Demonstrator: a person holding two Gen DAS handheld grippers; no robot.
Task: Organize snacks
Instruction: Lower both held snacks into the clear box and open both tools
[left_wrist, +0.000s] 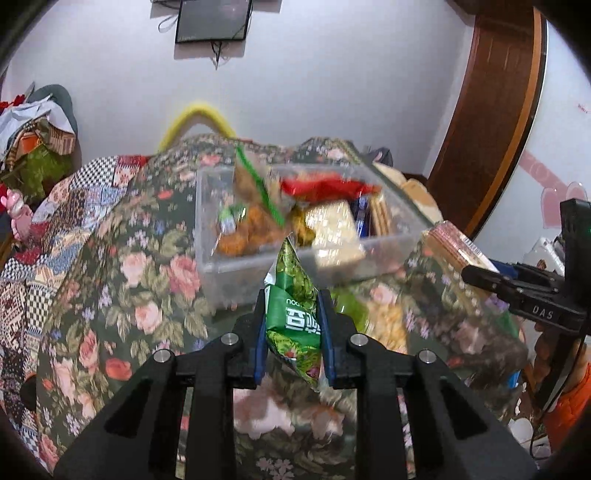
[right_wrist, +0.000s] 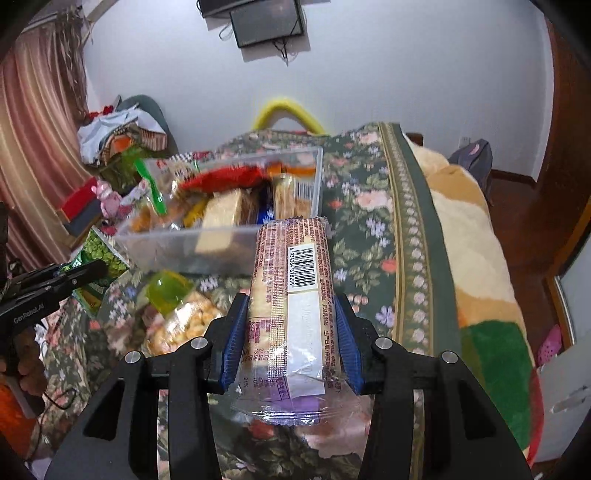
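Note:
My left gripper (left_wrist: 291, 310) is shut on a green snack packet (left_wrist: 295, 306) and holds it above the floral cloth, just in front of a clear plastic box (left_wrist: 210, 221) filled with several snacks. My right gripper (right_wrist: 291, 314) is shut on a long clear-wrapped biscuit pack (right_wrist: 291, 295) with a barcode, its far end near the box's front right corner (right_wrist: 317, 177). The right gripper and its pack (left_wrist: 454, 243) show at the right of the left wrist view. The left gripper with the green packet (right_wrist: 103, 258) shows at the left of the right wrist view.
A clear jar with a green lid (right_wrist: 168, 291) lies on the cloth in front of the box. The floral cloth (right_wrist: 369, 221) covers the surface; a blanket (right_wrist: 476, 258) lies to the right. Piled clothes (right_wrist: 118, 136) sit at the back left.

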